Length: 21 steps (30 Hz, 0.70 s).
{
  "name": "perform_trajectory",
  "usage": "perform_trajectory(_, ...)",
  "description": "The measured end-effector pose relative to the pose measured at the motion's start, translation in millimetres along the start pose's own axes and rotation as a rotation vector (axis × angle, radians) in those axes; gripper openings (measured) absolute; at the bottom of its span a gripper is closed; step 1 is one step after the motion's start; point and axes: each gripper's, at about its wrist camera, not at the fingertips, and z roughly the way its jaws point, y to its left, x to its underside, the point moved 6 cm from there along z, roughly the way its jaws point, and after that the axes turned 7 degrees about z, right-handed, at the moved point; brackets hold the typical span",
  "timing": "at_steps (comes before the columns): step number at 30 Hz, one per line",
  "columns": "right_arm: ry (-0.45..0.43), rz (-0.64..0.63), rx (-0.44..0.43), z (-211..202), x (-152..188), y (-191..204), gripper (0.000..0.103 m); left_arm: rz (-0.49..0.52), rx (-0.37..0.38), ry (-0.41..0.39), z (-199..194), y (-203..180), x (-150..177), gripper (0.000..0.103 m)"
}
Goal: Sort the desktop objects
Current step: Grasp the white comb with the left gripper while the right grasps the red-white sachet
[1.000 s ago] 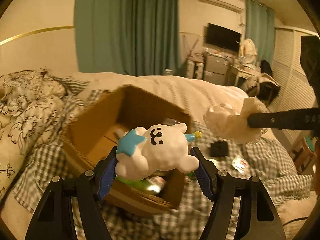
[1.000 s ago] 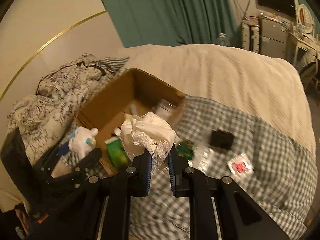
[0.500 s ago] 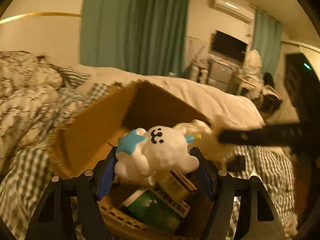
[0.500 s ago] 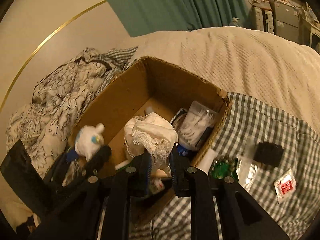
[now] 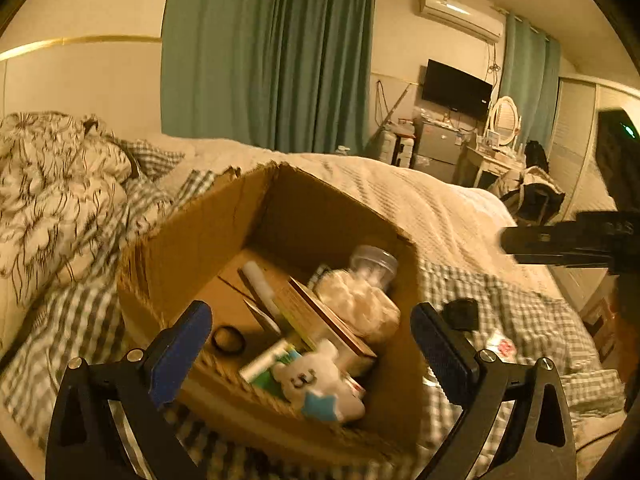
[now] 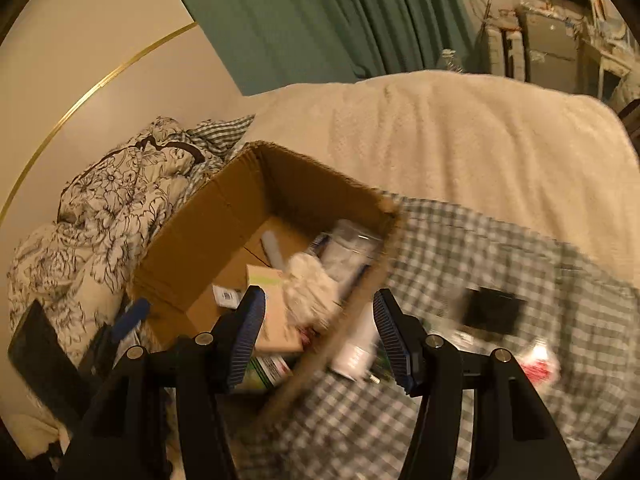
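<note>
An open cardboard box (image 5: 192, 236) stands on the checked bedcover; it also shows in the right wrist view (image 6: 208, 232). My left gripper (image 5: 310, 350) is open and empty above the box's near corner. The white plush toy with a blue star (image 5: 320, 384) lies in the box under it. My right gripper (image 6: 318, 334) is open and empty over the box's right wall. The white lace cloth (image 6: 310, 294) lies in the box, among a clear jar (image 5: 360, 296), a flat carton (image 5: 316, 316) and a white pen (image 5: 260, 286).
On the checked cover right of the box lie a black item (image 6: 494, 312), a small red-and-white packet (image 6: 538, 364) and a white tube (image 6: 354, 354). A floral duvet (image 6: 104, 216) is piled left of the box. A cream blanket (image 6: 460, 140) lies behind.
Both grippers have opened. The plush toy has dropped from the left gripper into the box, and the lace cloth from the right gripper into the box.
</note>
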Motion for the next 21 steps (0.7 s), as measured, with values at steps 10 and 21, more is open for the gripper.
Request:
perform_trajectory(10, -0.042, -0.083, 0.157, -90, 54, -90, 0.056, 0.041, 0.002, 0.094, -28, -76, 34, 0.103)
perform_trajectory(21, 0.011, -0.143, 0.136, -62, 79, -146, 0.07, 0.224, -0.012, 0.232, 38, -179, 80, 0.103)
